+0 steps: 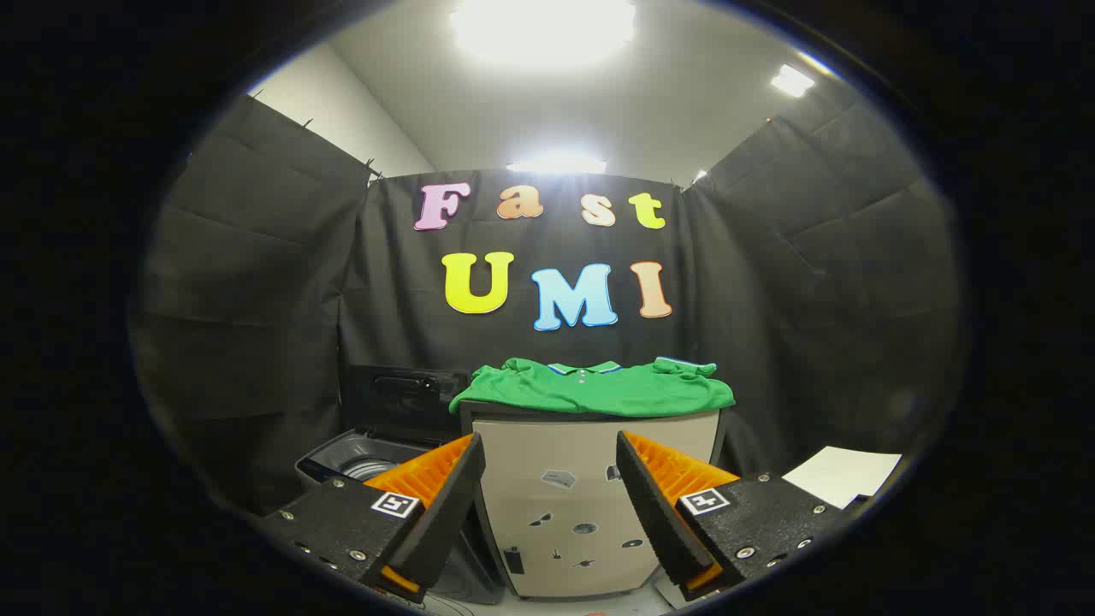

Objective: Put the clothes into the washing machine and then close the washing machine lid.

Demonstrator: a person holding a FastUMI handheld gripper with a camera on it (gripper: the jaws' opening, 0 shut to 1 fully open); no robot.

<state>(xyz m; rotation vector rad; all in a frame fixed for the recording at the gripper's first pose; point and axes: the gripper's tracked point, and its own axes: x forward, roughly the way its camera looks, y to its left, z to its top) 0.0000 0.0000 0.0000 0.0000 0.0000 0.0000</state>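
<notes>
A green polo shirt [594, 390] lies spread flat on top of a beige cabinet [590, 496], well beyond my fingers. To the left of the cabinet stands the washing machine [359, 462], a grey top-loader whose dark lid [402, 393] stands raised against the wall, with the drum rim showing inside. My gripper [552, 479] is open, nothing between its fingers, and it faces the cabinet's front from some distance below the shirt's level.
Black cloth walls close the booth on three sides. A white sheet [843, 475] lies to the right of the cabinet, just past the right finger. Small dark stickers dot the cabinet's front panel.
</notes>
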